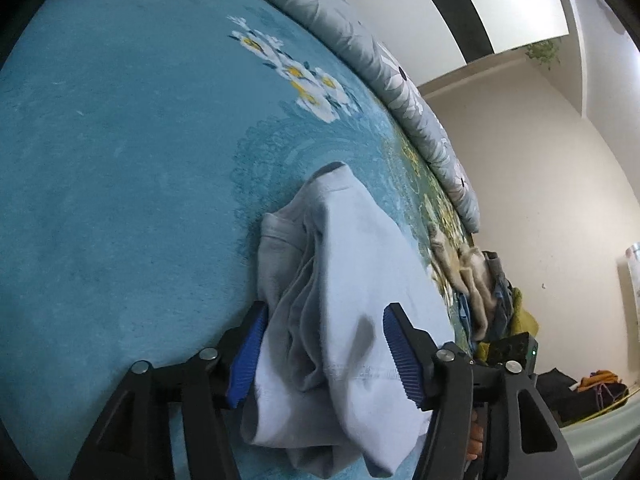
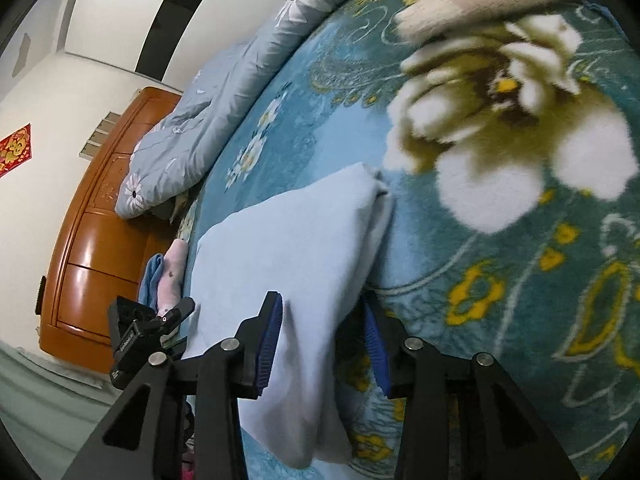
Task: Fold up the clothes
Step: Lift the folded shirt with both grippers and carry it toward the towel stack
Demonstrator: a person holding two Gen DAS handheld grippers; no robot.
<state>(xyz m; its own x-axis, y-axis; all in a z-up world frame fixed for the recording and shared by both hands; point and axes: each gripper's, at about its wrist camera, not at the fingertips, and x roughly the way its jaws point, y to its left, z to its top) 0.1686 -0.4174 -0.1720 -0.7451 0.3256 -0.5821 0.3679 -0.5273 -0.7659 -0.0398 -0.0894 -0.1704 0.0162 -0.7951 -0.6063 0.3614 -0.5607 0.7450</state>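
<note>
A pale blue-grey sweatshirt point(image 1: 352, 248) lies bunched lengthwise on the teal floral blanket point(image 1: 120, 160), its neck end pointing away. My left gripper point(image 1: 326, 312) is open, and the crumpled near end of the garment lies between its blue pads point(image 1: 248, 352). In the right wrist view the same sweatshirt point(image 2: 288, 232) shows as a smooth folded panel. My right gripper point(image 2: 320, 300) is also open and straddles the panel's near edge. Its left pad is at the cloth and there is a dark gap at its right pad point(image 2: 376, 348).
A grey-blue daisy quilt point(image 2: 224, 92) runs along the far side of the bed. A pile of mixed clothes point(image 1: 492, 292) sits at the bed's edge. Small pink and blue cloths point(image 2: 172, 272) lie near an orange wooden cabinet point(image 2: 100, 240). A beige garment point(image 2: 480, 0) lies farther off.
</note>
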